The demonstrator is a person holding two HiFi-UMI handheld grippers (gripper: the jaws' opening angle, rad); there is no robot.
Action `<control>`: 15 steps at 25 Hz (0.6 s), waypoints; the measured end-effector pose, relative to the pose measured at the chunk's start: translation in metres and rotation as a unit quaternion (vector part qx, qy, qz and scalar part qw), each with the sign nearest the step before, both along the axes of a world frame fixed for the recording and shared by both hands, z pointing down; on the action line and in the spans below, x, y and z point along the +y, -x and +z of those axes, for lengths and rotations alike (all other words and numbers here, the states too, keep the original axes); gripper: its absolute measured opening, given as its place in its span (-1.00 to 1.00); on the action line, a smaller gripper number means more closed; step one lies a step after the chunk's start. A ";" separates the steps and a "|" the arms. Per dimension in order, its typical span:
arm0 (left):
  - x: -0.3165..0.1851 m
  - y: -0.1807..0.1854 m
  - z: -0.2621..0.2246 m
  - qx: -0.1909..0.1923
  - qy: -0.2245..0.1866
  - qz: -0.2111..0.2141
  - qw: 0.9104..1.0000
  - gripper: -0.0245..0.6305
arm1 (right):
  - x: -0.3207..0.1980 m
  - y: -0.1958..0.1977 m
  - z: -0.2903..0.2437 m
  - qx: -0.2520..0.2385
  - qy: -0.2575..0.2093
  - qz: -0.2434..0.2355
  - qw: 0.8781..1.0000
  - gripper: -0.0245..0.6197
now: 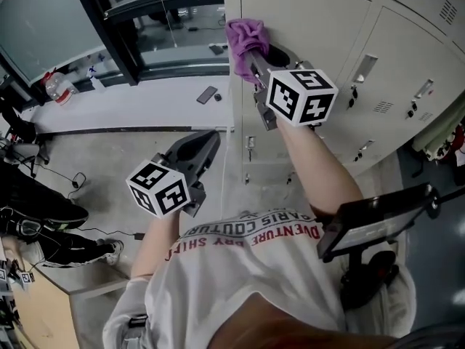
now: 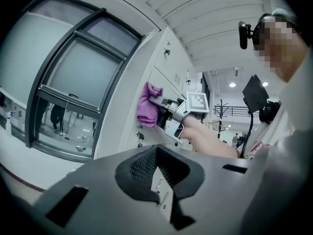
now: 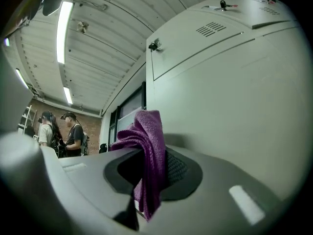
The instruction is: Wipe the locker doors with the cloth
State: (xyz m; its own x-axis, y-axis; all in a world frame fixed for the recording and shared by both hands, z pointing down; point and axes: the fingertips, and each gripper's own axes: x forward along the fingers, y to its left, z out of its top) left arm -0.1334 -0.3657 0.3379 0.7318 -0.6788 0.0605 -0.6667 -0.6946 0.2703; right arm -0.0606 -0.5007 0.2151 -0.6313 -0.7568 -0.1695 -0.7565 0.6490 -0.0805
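Lower centre of head view: my shirt (image 1: 240, 282) is white, with red and dark lettering. The left gripper (image 1: 205, 142) and right gripper (image 1: 254, 49) have grey moulded shells. The left cube (image 1: 158, 187) and right cube (image 1: 301, 97) are white with black square markers. A black camera (image 2: 243, 34) is on my head.

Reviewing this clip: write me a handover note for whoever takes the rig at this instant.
Right tongs: shut on the purple cloth, raised at the left edge of a locker door; contact can't be confirmed.
Left tongs: jaws together, empty, held low, away from the lockers.
Done: cloth is gripped and up at the door; no wiped area shows.
Left: wipe this door, then the other doors.
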 end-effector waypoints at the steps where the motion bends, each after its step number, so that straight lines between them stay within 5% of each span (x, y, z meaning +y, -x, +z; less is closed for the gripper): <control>1: 0.000 0.002 0.001 0.000 0.001 -0.002 1.000 -0.93 | -0.004 0.000 0.003 0.001 0.004 0.005 1.000 -0.78; 15: 0.005 0.002 0.001 0.004 0.002 -0.006 1.000 -0.93 | -0.016 -0.012 0.010 0.010 0.012 0.039 0.999 -0.78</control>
